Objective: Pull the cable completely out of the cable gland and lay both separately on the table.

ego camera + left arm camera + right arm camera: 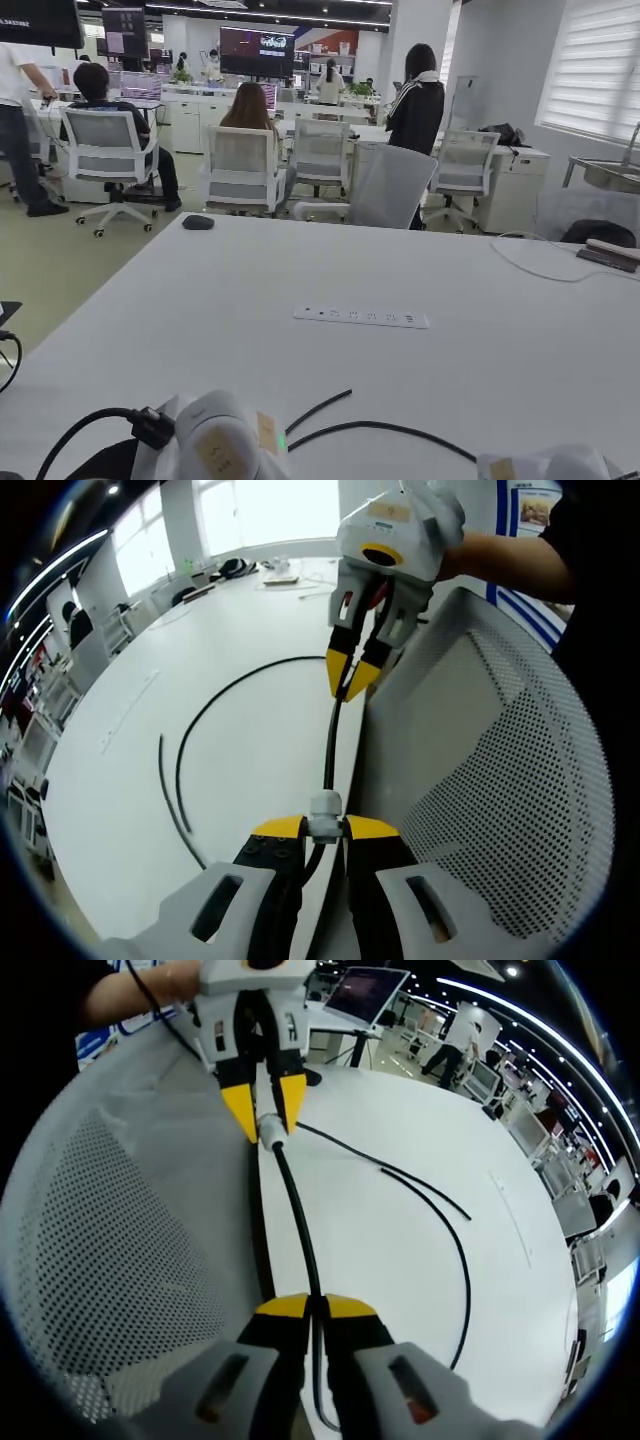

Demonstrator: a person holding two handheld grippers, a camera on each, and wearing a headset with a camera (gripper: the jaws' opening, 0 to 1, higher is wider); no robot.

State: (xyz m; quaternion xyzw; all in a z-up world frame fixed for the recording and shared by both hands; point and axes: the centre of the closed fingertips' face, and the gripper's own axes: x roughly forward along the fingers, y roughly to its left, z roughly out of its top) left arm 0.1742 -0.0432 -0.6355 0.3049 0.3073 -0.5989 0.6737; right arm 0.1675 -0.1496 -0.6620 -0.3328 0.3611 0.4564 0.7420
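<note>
In the left gripper view my left gripper (326, 827) is shut on a pale cable gland (325, 814), held in the air beside the table edge. A black cable (330, 745) runs out of the gland straight to my right gripper (352, 680), which pinches it. The right gripper view has my right gripper (317, 1306) shut on the same cable (297, 1222), which leads up to the gland (268, 1128) in my left gripper (265, 1125). A stretch of cable still passes through the gland and hangs below it. Both grippers' white bodies (215, 440) peek in at the head view's bottom edge.
A white mesh chair back (480, 780) stands close beside both grippers. Two loose black cable pieces (380, 428) lie near the front edge of the white table (300, 270). A white power strip (360, 317) lies mid-table and a small dark object (198, 222) at its far edge. People sit and stand beyond.
</note>
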